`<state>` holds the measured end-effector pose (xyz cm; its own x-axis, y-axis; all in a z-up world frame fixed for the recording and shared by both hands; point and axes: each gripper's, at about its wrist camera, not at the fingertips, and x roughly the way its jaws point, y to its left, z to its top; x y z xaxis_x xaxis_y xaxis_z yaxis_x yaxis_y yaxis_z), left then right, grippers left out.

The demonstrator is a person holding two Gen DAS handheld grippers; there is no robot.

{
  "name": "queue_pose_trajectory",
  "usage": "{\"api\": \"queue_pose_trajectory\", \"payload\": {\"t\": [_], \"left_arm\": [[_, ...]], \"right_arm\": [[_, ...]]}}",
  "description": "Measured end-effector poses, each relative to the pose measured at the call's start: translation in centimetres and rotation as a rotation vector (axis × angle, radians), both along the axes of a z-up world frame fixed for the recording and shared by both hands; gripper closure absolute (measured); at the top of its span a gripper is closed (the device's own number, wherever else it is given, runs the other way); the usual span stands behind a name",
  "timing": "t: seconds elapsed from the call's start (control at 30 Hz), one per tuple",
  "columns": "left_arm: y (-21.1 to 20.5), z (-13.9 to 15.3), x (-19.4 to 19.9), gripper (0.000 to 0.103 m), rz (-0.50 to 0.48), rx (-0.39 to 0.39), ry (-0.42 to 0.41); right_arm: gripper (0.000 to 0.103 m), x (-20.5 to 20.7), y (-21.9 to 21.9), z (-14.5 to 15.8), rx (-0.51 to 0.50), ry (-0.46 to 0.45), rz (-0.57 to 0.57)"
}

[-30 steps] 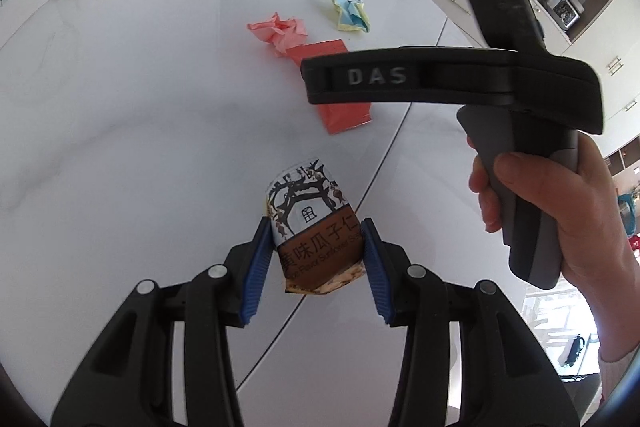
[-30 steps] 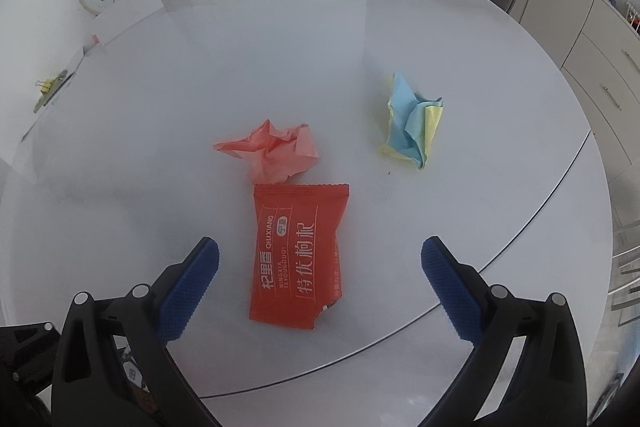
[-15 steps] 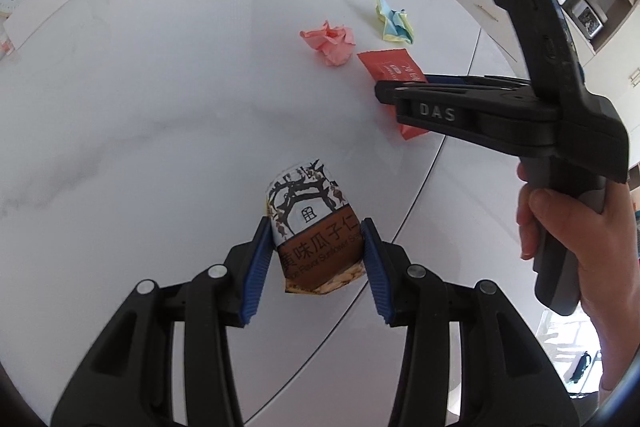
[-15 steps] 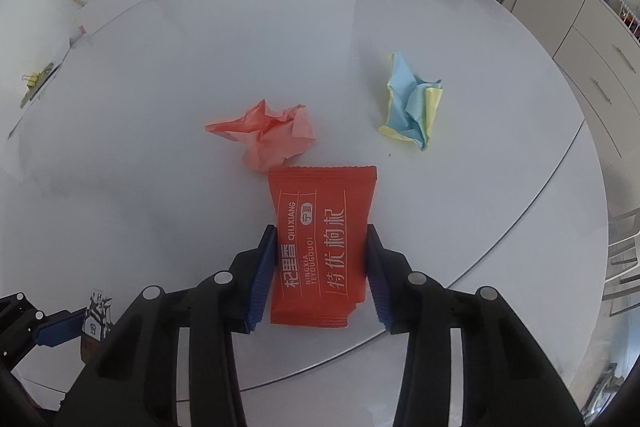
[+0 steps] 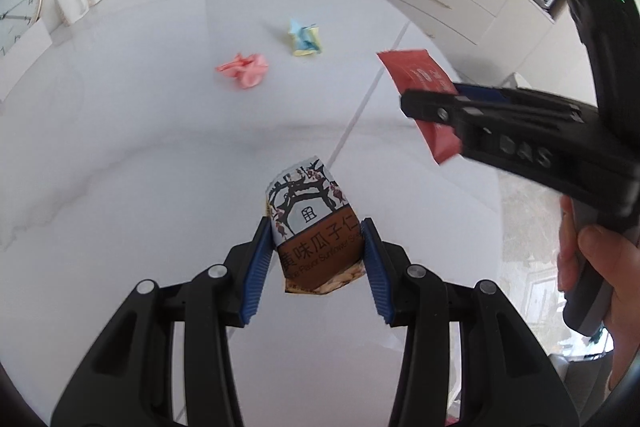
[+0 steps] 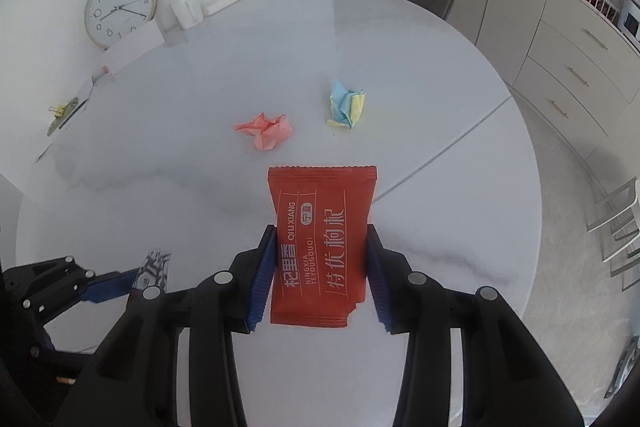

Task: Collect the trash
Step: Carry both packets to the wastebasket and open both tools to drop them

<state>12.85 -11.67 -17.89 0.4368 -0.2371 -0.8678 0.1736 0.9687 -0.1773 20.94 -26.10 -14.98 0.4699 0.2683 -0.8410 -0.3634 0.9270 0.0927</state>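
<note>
Red foil snack packet [image 6: 320,247] pinched in right gripper [image 6: 322,267], brown-white seed wrapper [image 5: 314,227] pinched in left gripper [image 5: 316,263] — both lifted off white round table [image 6: 200,187]; pink paper wad [image 6: 266,131] at 11 o'clock and blue-yellow wad [image 6: 346,103] at 12 left.

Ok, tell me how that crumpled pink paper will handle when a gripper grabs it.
The crumpled pink paper looks very light and loosely wadded, so it would probably squash between the pads. Lying on the glossy table, it may skid if nudged, but its irregular folds make rolling unlikely.
</note>
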Motion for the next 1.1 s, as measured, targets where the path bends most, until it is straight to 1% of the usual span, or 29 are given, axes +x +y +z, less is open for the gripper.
{"api": "queue_pose_trajectory", "payload": {"t": [0.1, 0.17, 0.27, 0.33, 0.4, 0.53, 0.67, 0.77, 0.83, 0.87, 0.9, 0.93, 1.0, 1.07, 1.1], "left_arm": [[-1.7, 1.4, -2.4, 0.06, -0.063, -0.002, -0.018], [-3.1, 2.0, -4.5, 0.06, -0.105, 0.002, -0.025], [-5.2, 2.3, -7.9, 0.06, -0.177, -0.001, -0.014], [-7.3, 2.1, -9.2, 0.06, -0.212, -0.006, 0.002], [-8.9, 2.0, -10.6, 0.06, -0.24, -0.008, 0.017], [-11.0, 1.5, -13.3, 0.06, -0.281, -0.007, 0.041], [-12.6, 1.1, -15.7, 0.06, -0.313, 0.01, 0.054], [-13.6, 0.4, -17.4, 0.059, -0.333, 0.016, 0.081], [-14.4, 0.0, -18.2, 0.059, -0.349, 0.039, 0.084], [-14.8, -0.2, -18.6, 0.059, -0.359, 0.052, 0.08], [-15.0, -0.3, -18.8, 0.059, -0.367, 0.062, 0.081], [-15.4, -0.4, -19.0, 0.059, -0.375, 0.069, 0.083], [-16.2, -0.6, -19.6, 0.059, -0.387, 0.071, 0.094], [-17.1, -1.1, -19.7, 0.059, -0.409, 0.078, 0.106], [-17.6, -1.3, -19.8, 0.059, -0.422, 0.084, 0.109]], "right_arm": [[0.06, -5.1, -2.6, 1.9, 0.029, -0.011, -0.025], [0.06, -8.2, -4.8, 2.5, 0.023, -0.013, -0.051], [0.06, -14.0, -8.9, 2.7, 0.032, 0.0, -0.116], [0.06, -17.6, -11.2, 2.1, 0.024, 0.022, -0.164], [0.06, -20.6, -13.1, 1.0, 0.024, 0.052, -0.208], [0.06, -26.2, -16.2, -2.5, 0.055, 0.137, -0.288], [0.059, -29.4, -17.2, -6.5, 0.075, 0.186, -0.307], [0.056, -30.7, -17.3, -9.6, 0.071, 0.204, -0.31], [0.05, -31.0, -17.1, -11.5, 0.047, 0.228, -0.303], [0.043, -31.2, -17.1, -12.2, 0.047, 0.237, -0.298], [0.033, -31.3, -17.2, -12.7, 0.049, 0.25, -0.296], [0.027, -31.5, -17.3, -12.8, 0.048, 0.254, -0.3], [0.014, -32.1, -17.8, -12.1, 0.061, 0.233, -0.32], [0.007, -32.7, -18.4, -11.0, 0.076, 0.207, -0.343], [0.006, -33.1, -18.9, -10.5, 0.072, 0.196, -0.355]]}}
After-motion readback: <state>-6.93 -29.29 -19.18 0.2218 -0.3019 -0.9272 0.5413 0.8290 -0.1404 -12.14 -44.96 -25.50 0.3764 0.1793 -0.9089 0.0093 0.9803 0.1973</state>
